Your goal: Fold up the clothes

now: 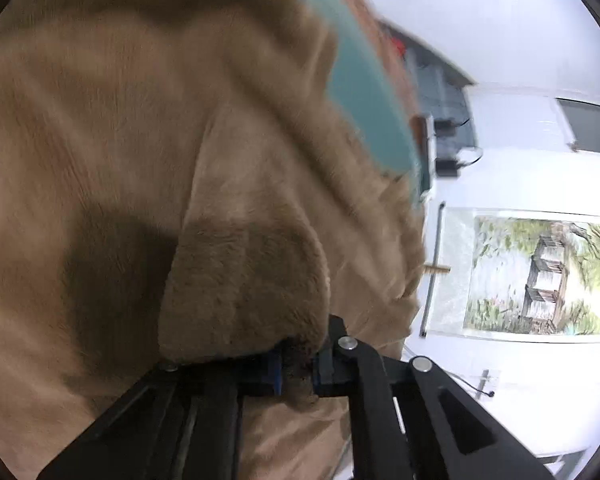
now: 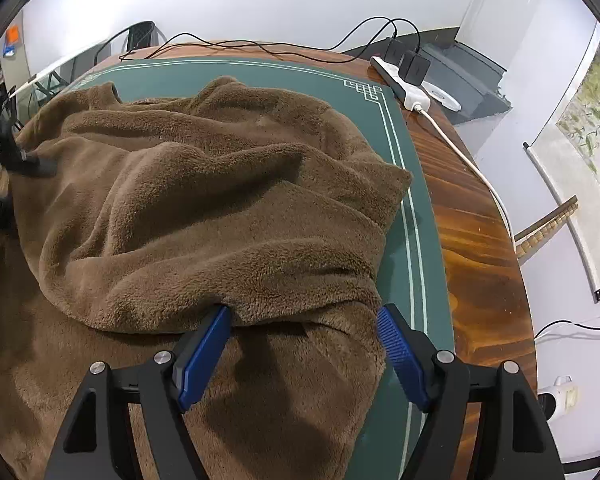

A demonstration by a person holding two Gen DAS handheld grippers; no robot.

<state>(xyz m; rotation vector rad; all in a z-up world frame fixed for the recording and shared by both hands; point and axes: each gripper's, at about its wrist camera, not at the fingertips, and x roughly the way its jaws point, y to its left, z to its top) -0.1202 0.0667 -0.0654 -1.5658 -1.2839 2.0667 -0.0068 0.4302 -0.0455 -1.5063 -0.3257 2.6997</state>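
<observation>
A brown fleece garment (image 2: 204, 200) lies bunched in thick folds on a green mat (image 2: 392, 128). In the left wrist view the fleece (image 1: 140, 140) fills most of the picture. My left gripper (image 1: 298, 372) is shut on a bunched edge of it, pinched between the blue pads. My right gripper (image 2: 302, 316) stands open at the near right edge of the garment. A thick fold of fleece lies between its blue fingers (image 2: 204, 348), and the pads do not press on it.
The mat covers a wooden table (image 2: 472, 232) whose bare strip runs along the right. A power strip (image 2: 404, 84) with plugged adapters and cables lies at the far right corner. A scroll painting (image 1: 532, 276) hangs on the white wall beyond.
</observation>
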